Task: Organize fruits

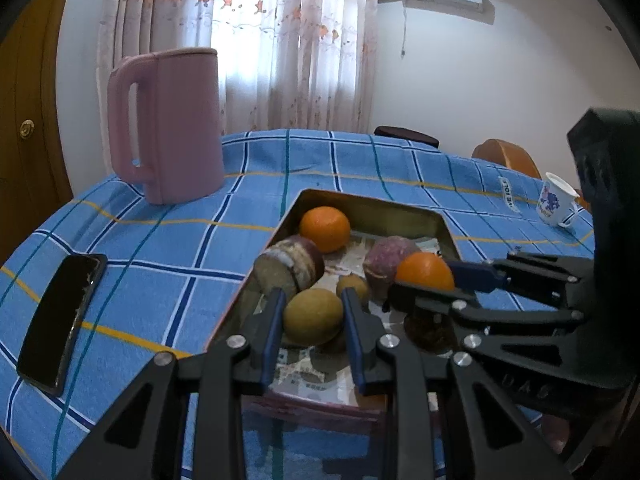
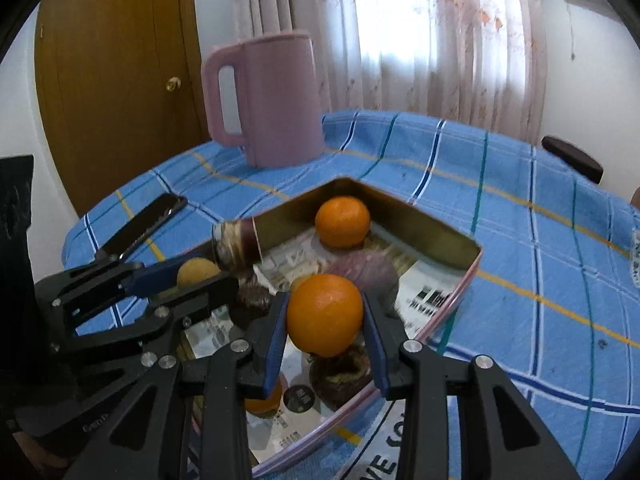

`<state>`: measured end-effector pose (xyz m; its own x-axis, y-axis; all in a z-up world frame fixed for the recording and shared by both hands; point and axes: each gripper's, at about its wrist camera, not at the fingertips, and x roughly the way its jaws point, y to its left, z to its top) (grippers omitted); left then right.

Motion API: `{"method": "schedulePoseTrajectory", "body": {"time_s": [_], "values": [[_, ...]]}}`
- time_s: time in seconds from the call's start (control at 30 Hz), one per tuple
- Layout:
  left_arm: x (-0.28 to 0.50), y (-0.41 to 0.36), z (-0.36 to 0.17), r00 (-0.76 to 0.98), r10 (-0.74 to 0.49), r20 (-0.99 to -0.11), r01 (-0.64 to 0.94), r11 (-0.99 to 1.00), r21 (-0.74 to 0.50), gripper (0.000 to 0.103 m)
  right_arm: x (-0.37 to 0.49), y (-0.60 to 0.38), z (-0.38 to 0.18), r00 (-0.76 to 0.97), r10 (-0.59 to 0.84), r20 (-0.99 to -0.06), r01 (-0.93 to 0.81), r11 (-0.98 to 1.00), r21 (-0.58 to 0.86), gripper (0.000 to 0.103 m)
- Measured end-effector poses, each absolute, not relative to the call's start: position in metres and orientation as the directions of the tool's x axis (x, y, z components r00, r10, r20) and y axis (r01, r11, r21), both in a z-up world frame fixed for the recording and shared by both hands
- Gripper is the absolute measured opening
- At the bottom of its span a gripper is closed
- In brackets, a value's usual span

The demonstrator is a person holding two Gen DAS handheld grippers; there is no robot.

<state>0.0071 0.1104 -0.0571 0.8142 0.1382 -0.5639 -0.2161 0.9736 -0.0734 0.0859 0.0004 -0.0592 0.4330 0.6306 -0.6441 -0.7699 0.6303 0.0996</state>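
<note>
Left wrist view: left claw (image 1: 312, 320) pinches yellow-green fruit (image 1: 313, 316) over metal tray (image 1: 362, 200) on blue checked table (image 1: 160, 240). Second orange (image 1: 325, 228) sits in tray's far corner, cut sweet potato (image 1: 290, 266) on left rim. Pink kettle (image 1: 170, 124), phone (image 1: 60, 316), cup (image 1: 556, 200) stand apart on table.

Right wrist view: right claw (image 2: 325, 320) clamps orange (image 2: 324, 314) above tray, dark fruit (image 2: 340, 372) just below. Left claw enters from left, gripping yellow-green fruit.

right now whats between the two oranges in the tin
In the right wrist view, a purple fruit lies between the held orange and the far orange, on the tin's paper lining.
</note>
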Motion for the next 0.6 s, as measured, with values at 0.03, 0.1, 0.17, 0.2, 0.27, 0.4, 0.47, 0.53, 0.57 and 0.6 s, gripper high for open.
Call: {"method": "schedulePoseTrajectory", "body": {"time_s": [0.03,0.1,0.17,0.2,0.27,0.4,0.47,0.53,0.57,0.6], "values": [[0.007,0.111,-0.058,0.814,0.137,-0.564,-0.218,0.973,-0.079,0.03,0.085,0.001,-0.06,0.433,0.634,-0.641,-0.772,0.628,0.099,0.039],[0.006,0.112,-0.057,0.813,0.139,-0.565,-0.221,0.972,-0.08,0.031,0.084,0.002,-0.06,0.437,0.63,-0.642,-0.773,0.628,0.092,0.039],[0.004,0.112,-0.055,0.815,0.143,-0.561,-0.223,0.972,-0.077,0.033,0.085,0.003,-0.059,0.43,0.632,-0.645,-0.774,0.626,0.098,0.04],[0.004,0.112,-0.055,0.814,0.15,-0.561,-0.227,0.971,-0.07,0.034,0.085,0.002,-0.059,0.429,0.633,-0.644,-0.774,0.626,0.1,0.04],[0.002,0.113,-0.054,0.813,0.16,-0.56,-0.238,0.969,-0.069,0.044,0.084,0.0,-0.058,0.433,0.633,-0.641,-0.772,0.628,0.099,0.041],[-0.005,0.117,-0.05,0.82,0.166,-0.548,-0.247,0.966,-0.078,0.061,0.082,-0.005,-0.054,0.449,0.632,-0.632,-0.764,0.638,0.095,0.049],[-0.009,0.118,-0.046,0.829,0.167,-0.534,-0.247,0.966,-0.081,0.075,0.081,-0.011,-0.051,0.455,0.638,-0.621,-0.761,0.641,0.101,0.052],[-0.013,0.116,-0.043,0.836,0.175,-0.519,-0.249,0.966,-0.076,0.083,0.081,-0.015,-0.047,0.462,0.642,-0.612,-0.759,0.644,0.103,0.054],[-0.015,0.115,-0.04,0.841,0.175,-0.512,-0.246,0.966,-0.074,0.086,0.079,-0.018,-0.044,0.471,0.641,-0.606,-0.755,0.648,0.098,0.055],[-0.017,0.113,-0.037,0.848,0.172,-0.502,-0.239,0.968,-0.073,0.087,0.078,-0.02,-0.043,0.477,0.64,-0.602,-0.754,0.65,0.095,0.056]]}}
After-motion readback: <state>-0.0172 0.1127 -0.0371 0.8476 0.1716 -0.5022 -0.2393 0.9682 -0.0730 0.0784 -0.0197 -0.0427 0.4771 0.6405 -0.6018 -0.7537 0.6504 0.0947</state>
